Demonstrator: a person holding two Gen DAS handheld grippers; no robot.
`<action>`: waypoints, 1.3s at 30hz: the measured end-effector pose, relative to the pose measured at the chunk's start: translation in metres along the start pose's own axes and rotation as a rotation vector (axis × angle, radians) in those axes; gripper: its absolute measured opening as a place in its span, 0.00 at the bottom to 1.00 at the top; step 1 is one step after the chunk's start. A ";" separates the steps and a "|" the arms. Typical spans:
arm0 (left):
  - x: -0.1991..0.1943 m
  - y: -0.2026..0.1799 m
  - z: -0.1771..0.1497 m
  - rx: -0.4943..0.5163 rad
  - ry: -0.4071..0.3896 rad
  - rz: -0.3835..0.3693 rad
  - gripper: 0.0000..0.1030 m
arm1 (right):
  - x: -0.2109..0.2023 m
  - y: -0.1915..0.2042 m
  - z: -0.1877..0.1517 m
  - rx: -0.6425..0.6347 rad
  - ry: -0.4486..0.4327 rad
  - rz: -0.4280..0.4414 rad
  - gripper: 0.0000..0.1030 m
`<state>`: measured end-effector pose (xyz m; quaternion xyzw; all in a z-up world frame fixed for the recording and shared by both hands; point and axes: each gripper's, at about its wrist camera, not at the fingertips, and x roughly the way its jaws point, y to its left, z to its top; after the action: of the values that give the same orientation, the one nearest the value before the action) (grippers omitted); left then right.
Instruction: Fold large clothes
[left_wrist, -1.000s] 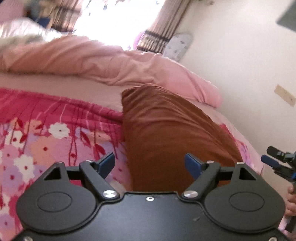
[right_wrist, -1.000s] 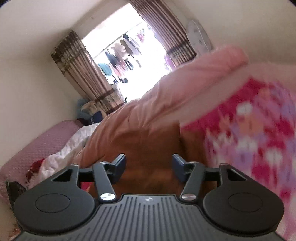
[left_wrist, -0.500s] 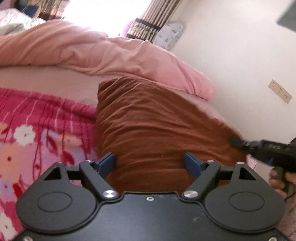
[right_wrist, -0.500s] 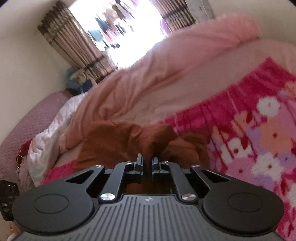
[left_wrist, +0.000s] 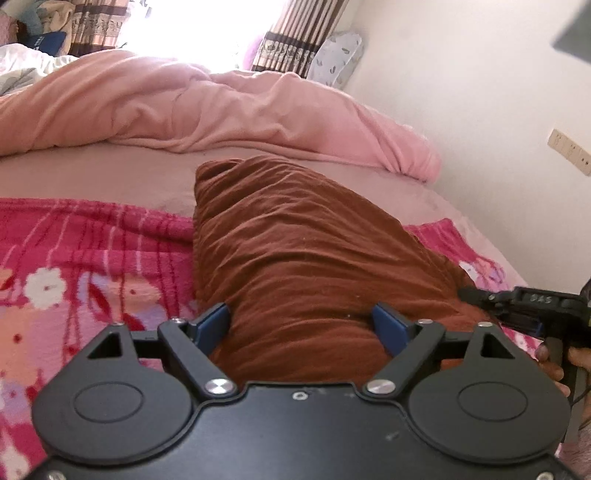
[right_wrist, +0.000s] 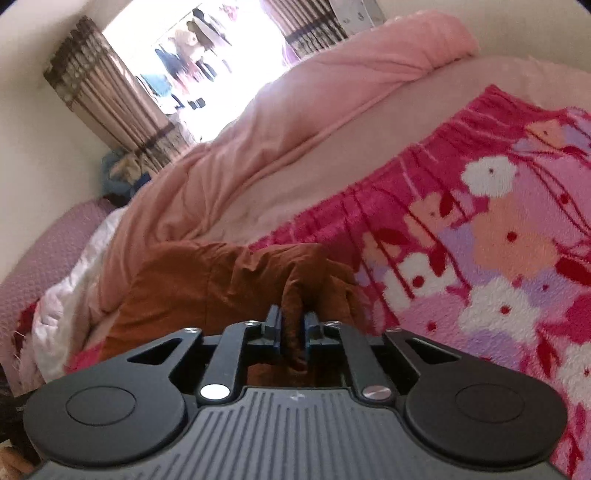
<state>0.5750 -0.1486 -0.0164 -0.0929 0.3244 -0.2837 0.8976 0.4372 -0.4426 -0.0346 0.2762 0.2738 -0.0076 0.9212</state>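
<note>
- left wrist view: left tongs (left_wrist: 301, 326) stand wide, blue pads either side of the near end of the brown garment (left_wrist: 295, 266), nothing pinched between them.
- brown garment: a long, wrinkled strip lying on the bed, running away from the tongs toward the pink duvet (left_wrist: 207, 110); its far end is blunt and rests on the plain pink sheet (left_wrist: 110, 173).
- floral blanket (left_wrist: 74, 266): bright pink with white and peach flowers, spread under and to both sides of the garment.
- right tongs (left_wrist: 476, 295), seen at the right edge, reach in at the garment's near right corner; a hand (left_wrist: 554, 363) grips the handle.
- striped curtains (left_wrist: 291, 48) and a bright window behind the duvet; a wall socket (left_wrist: 569, 151) on the right wall.
- right wrist view: right tongs (right_wrist: 291, 326) are narrow, having just eased a little wider, with a fold of the brown garment (right_wrist: 221, 280) pinched upright between the pads.
- the rest of the garment lies bunched just ahead, between the floral blanket (right_wrist: 498, 240) and the pink duvet (right_wrist: 295, 122).
- white bedding (right_wrist: 62, 306) heaped at the left; curtains (right_wrist: 107, 103) frame a window with hanging clothes (right_wrist: 184, 62).
</note>
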 end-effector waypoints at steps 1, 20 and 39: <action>-0.012 0.003 -0.003 0.004 -0.016 0.000 0.83 | -0.011 0.002 0.000 0.005 -0.026 0.010 0.24; -0.086 0.004 -0.140 0.033 0.001 0.044 0.67 | -0.128 -0.002 -0.110 0.171 -0.120 0.034 0.65; -0.072 0.021 -0.141 -0.202 -0.013 0.101 0.23 | -0.107 -0.009 -0.095 0.243 -0.179 0.050 0.18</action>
<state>0.4494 -0.0875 -0.0948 -0.1683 0.3496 -0.2034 0.8989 0.2974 -0.4161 -0.0507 0.3907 0.1805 -0.0425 0.9016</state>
